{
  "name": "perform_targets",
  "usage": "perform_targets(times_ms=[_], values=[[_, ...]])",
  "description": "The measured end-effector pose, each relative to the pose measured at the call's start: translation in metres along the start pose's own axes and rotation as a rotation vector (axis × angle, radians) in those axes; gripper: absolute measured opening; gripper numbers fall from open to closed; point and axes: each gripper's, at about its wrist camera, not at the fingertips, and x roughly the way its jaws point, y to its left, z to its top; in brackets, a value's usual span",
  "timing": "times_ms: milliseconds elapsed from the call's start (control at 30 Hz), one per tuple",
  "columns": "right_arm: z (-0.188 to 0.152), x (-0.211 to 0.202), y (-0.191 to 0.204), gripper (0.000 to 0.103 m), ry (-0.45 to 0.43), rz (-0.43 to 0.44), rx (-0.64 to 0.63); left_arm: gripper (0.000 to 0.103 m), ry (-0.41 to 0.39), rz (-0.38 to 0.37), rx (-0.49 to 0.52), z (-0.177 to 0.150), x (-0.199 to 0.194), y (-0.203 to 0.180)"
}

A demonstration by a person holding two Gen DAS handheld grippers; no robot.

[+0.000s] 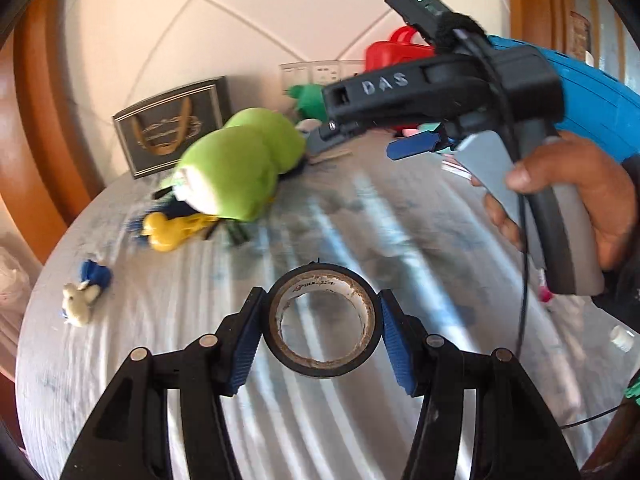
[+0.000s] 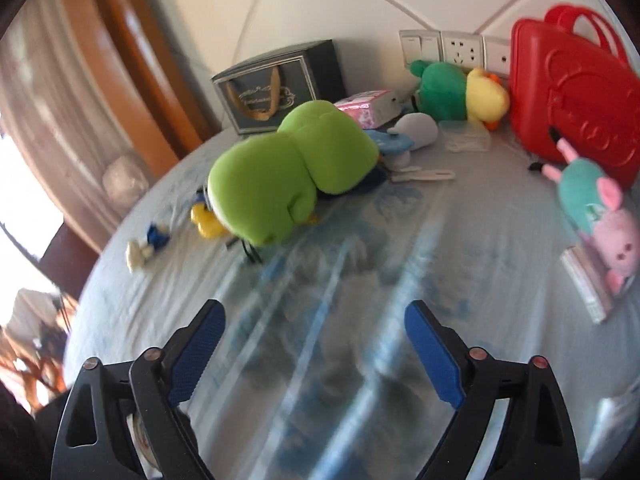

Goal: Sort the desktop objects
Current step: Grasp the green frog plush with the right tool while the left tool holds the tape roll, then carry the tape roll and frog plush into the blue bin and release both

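Table (image 2: 360,320) bears one green plush (image 2: 288,184), one red case (image 2: 576,100).

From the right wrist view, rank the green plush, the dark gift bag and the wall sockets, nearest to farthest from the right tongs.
1. Green plush, centre-left on the table.
2. Gift bag, behind it by the wall.
3. Wall sockets, farther right on the wall.
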Motion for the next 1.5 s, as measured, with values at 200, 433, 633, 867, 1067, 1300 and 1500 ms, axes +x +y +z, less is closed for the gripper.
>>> perform_targets(times_ms=[200, 433, 633, 867, 1067, 1300, 1500], values=[[0.07, 0.076, 0.019, 0.102, 0.019, -0.055, 0.128, 0.055, -0.007, 0.026, -0.025, -0.003, 0.01, 0.069], [0.111, 0.134, -0.002, 0.103, 0.046, -0.108, 0.461, 0.055, -0.004, 0.028, -0.064, -0.008, 0.015, 0.112], [0.134, 0.169, 0.001, 0.103, 0.111, -0.249, 0.534, 0.055, 0.005, 0.032, -0.121, -0.014, 0.017, 0.136], [0.13, 0.194, 0.021, 0.103, 0.172, -0.32, 0.405, 0.055, 0.012, 0.024, -0.159, -0.015, 0.023, 0.144], [0.123, 0.161, 0.045, 0.08, 0.127, -0.189, 0.107, 0.055, -0.015, 0.037, -0.141, -0.008, 0.012, 0.14], [0.076, 0.09, 0.082, 0.073, 0.009, -0.166, -0.139, 0.055, -0.058, 0.044, -0.082, 0.005, -0.007, 0.125], [0.058, 0.008, 0.066, 0.073, -0.082, -0.201, -0.112, 0.055, -0.111, 0.005, -0.028, 0.024, -0.025, 0.094]])
